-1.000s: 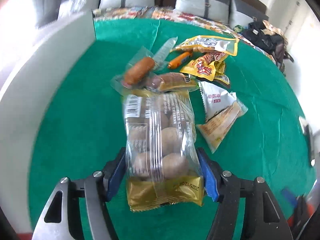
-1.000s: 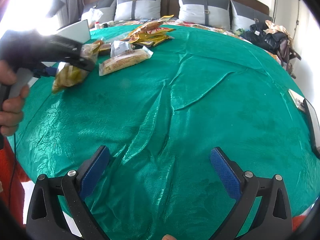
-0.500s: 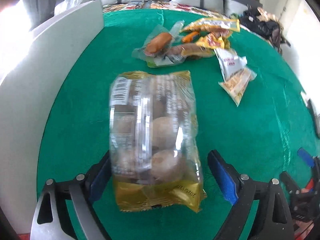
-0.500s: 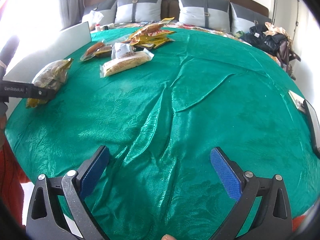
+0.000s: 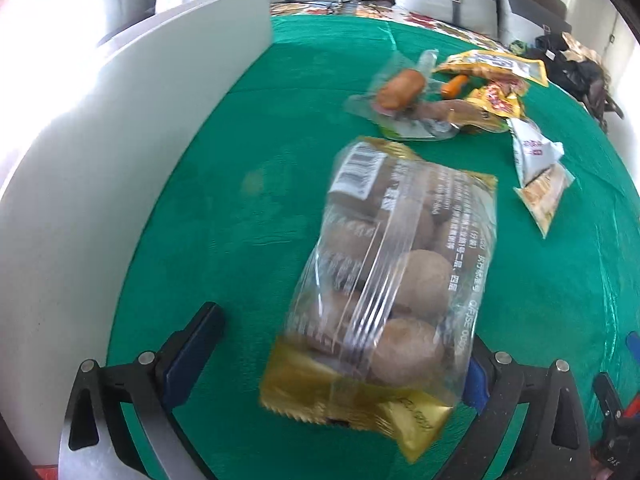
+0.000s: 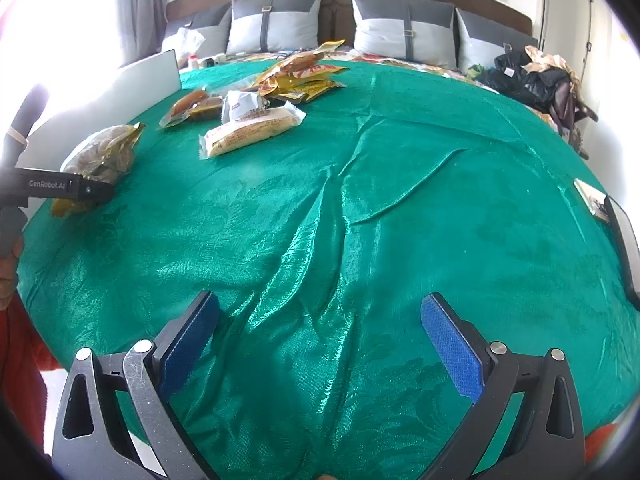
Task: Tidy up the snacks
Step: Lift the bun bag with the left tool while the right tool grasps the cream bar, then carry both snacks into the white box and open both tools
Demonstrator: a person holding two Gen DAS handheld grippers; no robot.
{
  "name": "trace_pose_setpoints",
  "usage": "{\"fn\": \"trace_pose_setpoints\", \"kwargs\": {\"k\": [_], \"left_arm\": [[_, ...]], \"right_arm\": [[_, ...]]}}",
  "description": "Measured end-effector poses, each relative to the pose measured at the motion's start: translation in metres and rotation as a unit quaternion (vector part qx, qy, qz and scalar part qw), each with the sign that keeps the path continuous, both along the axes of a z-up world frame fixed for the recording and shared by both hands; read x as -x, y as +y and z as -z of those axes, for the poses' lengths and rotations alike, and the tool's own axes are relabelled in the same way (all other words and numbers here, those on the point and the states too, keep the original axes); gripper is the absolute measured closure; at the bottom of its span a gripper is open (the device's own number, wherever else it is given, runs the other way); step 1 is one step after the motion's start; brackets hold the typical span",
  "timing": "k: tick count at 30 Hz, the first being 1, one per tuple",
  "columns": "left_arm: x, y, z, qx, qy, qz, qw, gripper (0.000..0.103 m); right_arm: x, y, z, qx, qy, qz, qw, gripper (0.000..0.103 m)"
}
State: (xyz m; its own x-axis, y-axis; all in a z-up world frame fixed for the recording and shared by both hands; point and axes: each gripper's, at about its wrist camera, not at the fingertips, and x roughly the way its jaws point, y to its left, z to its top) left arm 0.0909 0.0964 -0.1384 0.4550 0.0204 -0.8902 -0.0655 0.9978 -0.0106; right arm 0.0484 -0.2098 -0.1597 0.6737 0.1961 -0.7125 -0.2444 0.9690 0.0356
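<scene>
A clear and gold bag of round buns (image 5: 392, 280) lies on the green cloth between my left gripper's (image 5: 340, 356) open jaws, nearer the right finger. It also shows in the right wrist view (image 6: 102, 152), at the far left behind the left gripper's body. Beyond it lies a pile of snacks: a wrapped sausage (image 5: 400, 88), yellow packets (image 5: 496, 80), a white packet (image 5: 532, 152) and a long biscuit pack (image 6: 252, 134). My right gripper (image 6: 320, 328) is open and empty above bare cloth at the near side.
A white board (image 5: 120, 152) stands along the left edge of the green cloth (image 6: 400, 200). Pillows (image 6: 400, 28) and a headboard are at the back. Dark bags (image 6: 532, 80) lie at the far right. A dark device (image 6: 620, 240) sits at the right edge.
My left gripper has opened and let go of the bun bag, which now lies on the cloth near the white board. The left gripper shifted left. The right gripper has not moved.
</scene>
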Motion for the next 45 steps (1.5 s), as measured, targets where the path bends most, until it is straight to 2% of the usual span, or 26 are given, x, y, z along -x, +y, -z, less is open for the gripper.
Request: {"fn": "trace_pose_setpoints", "kwargs": {"k": [7, 10, 12, 14, 16, 18, 19, 20, 21, 24, 25, 26, 28, 31, 33, 35, 37, 38, 40, 41, 42, 43, 44, 45], "left_arm": [[0.015, 0.006, 0.002, -0.003, -0.011, 0.005, 0.9999, 0.0], [0.017, 0.002, -0.006, 0.0, -0.015, 0.027, 0.9995, 0.001], [0.016, -0.005, -0.019, -0.019, -0.04, 0.054, 0.9976, 0.001], [0.008, -0.011, -0.026, -0.024, -0.044, 0.079, 0.9956, 0.001], [-0.002, -0.016, -0.029, -0.016, -0.038, 0.101, 0.9941, 0.001], [-0.007, -0.021, -0.03, -0.024, -0.038, 0.118, 0.992, 0.002], [-0.007, -0.024, -0.031, -0.036, -0.043, 0.126, 0.9904, 0.013], [-0.006, -0.025, -0.033, -0.041, -0.046, 0.134, 0.9891, 0.029], [-0.005, -0.025, -0.033, -0.032, -0.044, 0.139, 0.9888, 0.038], [0.005, -0.016, -0.034, -0.022, -0.048, 0.13, 0.9901, 0.039], [0.011, -0.012, -0.034, -0.019, -0.054, 0.131, 0.9898, 0.039], [0.018, -0.008, -0.033, -0.017, -0.058, 0.13, 0.9896, 0.039], [0.027, -0.002, -0.031, -0.012, -0.068, 0.127, 0.9895, 0.038], [0.034, 0.005, -0.031, 0.002, -0.074, 0.124, 0.9895, 0.038], [0.035, 0.008, -0.031, 0.01, -0.078, 0.123, 0.9893, 0.033], [0.032, 0.011, -0.028, 0.015, -0.08, 0.117, 0.9899, 0.023], [0.027, 0.014, -0.025, 0.021, -0.077, 0.112, 0.9905, 0.022], [0.027, 0.015, -0.024, 0.025, -0.076, 0.112, 0.9905, 0.022], [0.027, 0.015, -0.023, 0.026, -0.078, 0.117, 0.9897, 0.023], [0.028, 0.016, -0.023, 0.032, -0.081, 0.125, 0.9883, 0.041], [0.03, 0.016, -0.025, 0.033, -0.083, 0.127, 0.9879, 0.042], [0.032, 0.018, -0.027, 0.029, -0.085, 0.123, 0.9883, 0.045], [0.033, 0.02, -0.03, 0.033, -0.087, 0.12, 0.9884, 0.046], [0.035, 0.026, -0.034, 0.045, -0.09, 0.114, 0.9884, 0.046]], "right_arm": [[0.0, -0.002, 0.0, 0.001, 0.006, -0.009, 1.0, 0.001], [-0.005, -0.002, -0.004, 0.004, 0.037, -0.013, 0.999, 0.001], [-0.016, -0.003, -0.01, -0.023, 0.065, 0.003, 0.998, 0.002], [-0.037, 0.001, -0.02, -0.075, 0.094, 0.021, 0.993, 0.002], [-0.062, 0.017, -0.034, -0.109, 0.101, 0.027, 0.988, 0.002], [-0.096, 0.044, -0.049, -0.131, 0.097, 0.025, 0.986, 0.002], [-0.111, 0.058, -0.052, -0.133, 0.101, 0.024, 0.986, 0.002], [-0.129, 0.072, -0.053, -0.132, 0.11, 0.025, 0.985, 0.004], [-0.147, 0.085, -0.051, -0.129, 0.119, 0.035, 0.984, 0.004], [-0.172, 0.101, -0.04, -0.1, 0.136, 0.079, 0.982, 0.006], [-0.172, 0.1, -0.035, -0.096, 0.142, 0.091, 0.981, 0.026], [-0.169, 0.095, -0.03, -0.101, 0.153, 0.096, 0.978, 0.063], [-0.153, 0.081, -0.028, -0.107, 0.148, 0.096, 0.979, 0.073], [-0.12, 0.057, -0.027, -0.105, 0.154, 0.06, 0.981, 0.073], [-0.099, 0.039, -0.027, -0.095, 0.16, 0.049, 0.981, 0.073], [-0.086, 0.021, -0.027, -0.089, 0.17, 0.053, 0.98, 0.073], [-0.085, 0.013, -0.028, -0.091, 0.181, 0.054, 0.978, 0.069], [-0.09, 0.013, -0.03, -0.086, 0.18, 0.058, 0.978, 0.056], [-0.096, 0.017, -0.036, -0.074, 0.165, 0.063, 0.981, 0.045], [-0.1, 0.021, -0.036, -0.069, 0.167, 0.059, 0.982, 0.047], [-0.105, 0.027, -0.034, -0.061, 0.178, 0.049, 0.981, 0.053], [-0.108, 0.031, -0.03, -0.047, 0.188, 0.043, 0.98, 0.078], [-0.109, 0.038, -0.029, -0.027, 0.189, 0.042, 0.981, 0.083], [-0.106, 0.041, -0.032, -0.019, 0.185, 0.042, 0.982, 0.084]]}}
